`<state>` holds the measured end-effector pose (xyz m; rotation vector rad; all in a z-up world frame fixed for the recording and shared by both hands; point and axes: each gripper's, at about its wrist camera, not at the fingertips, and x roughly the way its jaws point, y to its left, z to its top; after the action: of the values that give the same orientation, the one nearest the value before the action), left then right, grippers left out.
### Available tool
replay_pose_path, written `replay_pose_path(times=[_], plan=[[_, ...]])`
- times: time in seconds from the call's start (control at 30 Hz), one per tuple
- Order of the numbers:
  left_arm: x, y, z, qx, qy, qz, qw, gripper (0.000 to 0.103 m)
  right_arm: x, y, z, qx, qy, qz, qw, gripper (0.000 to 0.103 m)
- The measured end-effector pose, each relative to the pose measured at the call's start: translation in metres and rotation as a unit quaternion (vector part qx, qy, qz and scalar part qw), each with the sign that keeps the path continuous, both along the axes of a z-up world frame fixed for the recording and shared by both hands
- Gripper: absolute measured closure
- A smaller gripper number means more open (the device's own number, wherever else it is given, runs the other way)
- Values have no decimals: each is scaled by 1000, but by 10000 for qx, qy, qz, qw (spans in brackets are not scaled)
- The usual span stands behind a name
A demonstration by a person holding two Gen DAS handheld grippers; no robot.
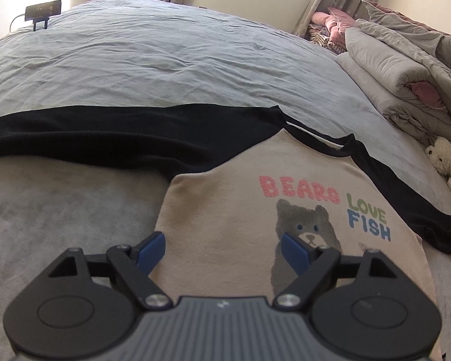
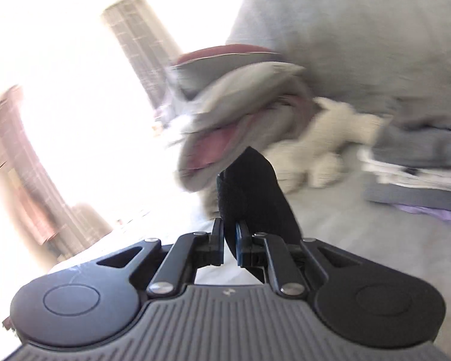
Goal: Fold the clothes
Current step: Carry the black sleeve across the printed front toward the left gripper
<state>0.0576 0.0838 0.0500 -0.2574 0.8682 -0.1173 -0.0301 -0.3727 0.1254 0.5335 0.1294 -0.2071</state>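
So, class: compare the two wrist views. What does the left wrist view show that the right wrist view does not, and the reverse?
Left wrist only: the beige sweatshirt with its bear print, lying flat under the open left gripper.
Right wrist only: the right gripper shut on a black cuff, and a stack of folded clothes.
Both: the white plush toy and the folded grey quilt.
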Motion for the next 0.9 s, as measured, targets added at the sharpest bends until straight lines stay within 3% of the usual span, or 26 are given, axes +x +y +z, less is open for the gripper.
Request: replay_pose_path(times=[0.1, 0.17, 0.2, 0.27, 0.37, 0.47, 0.57, 0.73, 0.83, 0.9], plan=[[1, 10, -1, -245, 38, 203, 9995, 18, 6, 101, 1, -557, 29, 1317, 9897, 92], [2, 18, -2, -384, 66, 369, 9986, 18, 18, 156, -22, -560, 613, 2045, 9753, 90], [2, 24, -3, -441, 100, 483, 9978, 18, 25, 181, -40, -500, 1113, 2344, 9644, 87], [2, 36, -5, -648, 186, 682, 9954, 18, 33, 216, -72, -373, 2013, 3084, 9290, 86], [2, 45, -5, -960, 262, 767, 9921, 18, 22, 246, -91, -711, 2402, 3578, 8996, 86], [-1, 38, -2, -1003, 158, 574, 9932, 18, 21, 241, -82, -845, 2343, 3542, 9014, 86], [-5, 25, 1, -927, 42, 270, 9953, 20, 31, 216, -76, -338, 2413, 3206, 9153, 85], [-10, 2, 6, -967, -92, -119, 9952, 26, 43, 157, -81, 277, 2753, 2104, 9376, 84], [-9, -13, 9, -1065, -188, -284, 9937, 31, 43, 128, -88, 874, 2893, 1827, 9356, 82], [-8, -27, 8, -1138, -176, -388, 9926, 33, 43, 121, -96, 1347, 2953, 1863, 9273, 82]])
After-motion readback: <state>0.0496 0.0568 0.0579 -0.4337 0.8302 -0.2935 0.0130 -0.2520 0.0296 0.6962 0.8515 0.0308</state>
